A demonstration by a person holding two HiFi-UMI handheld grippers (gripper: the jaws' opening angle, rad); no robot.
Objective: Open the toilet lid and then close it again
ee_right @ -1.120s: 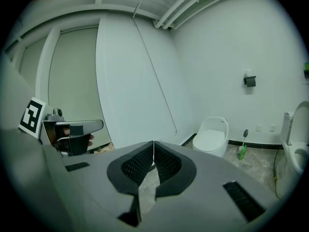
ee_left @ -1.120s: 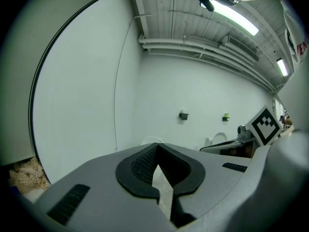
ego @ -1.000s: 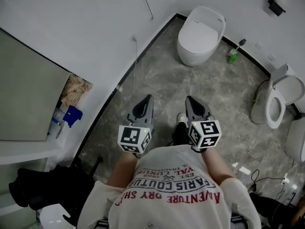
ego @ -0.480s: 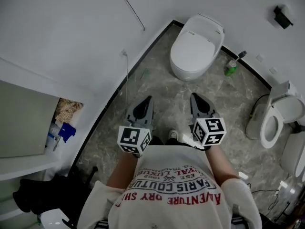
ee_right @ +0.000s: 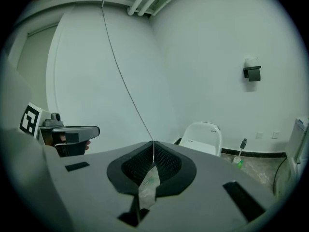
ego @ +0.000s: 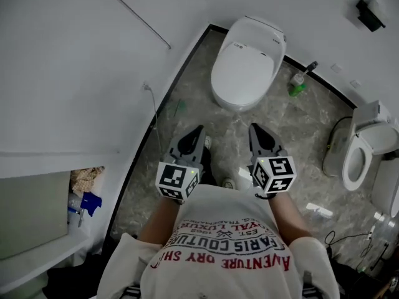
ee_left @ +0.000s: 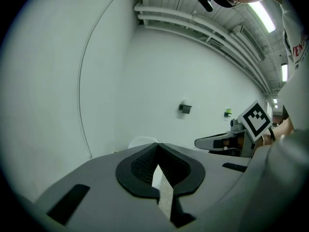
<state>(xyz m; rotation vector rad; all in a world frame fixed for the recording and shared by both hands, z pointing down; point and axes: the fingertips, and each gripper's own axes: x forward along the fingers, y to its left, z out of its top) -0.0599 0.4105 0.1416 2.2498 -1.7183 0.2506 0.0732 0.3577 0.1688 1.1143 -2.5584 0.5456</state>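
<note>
The toilet lid (ego: 242, 64) is down, and the left gripper (ego: 197, 132) and the right gripper (ego: 255, 130) are both shut tight with nothing in them, well back from it.

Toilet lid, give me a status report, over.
Left gripper and right gripper shut, empty. Toilet lid down, untouched, ahead of both. Green bottle stands to its side, off the path.

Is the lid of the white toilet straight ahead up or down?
Down: the white toilet lid lies flat, no bowl opening showing.
</note>
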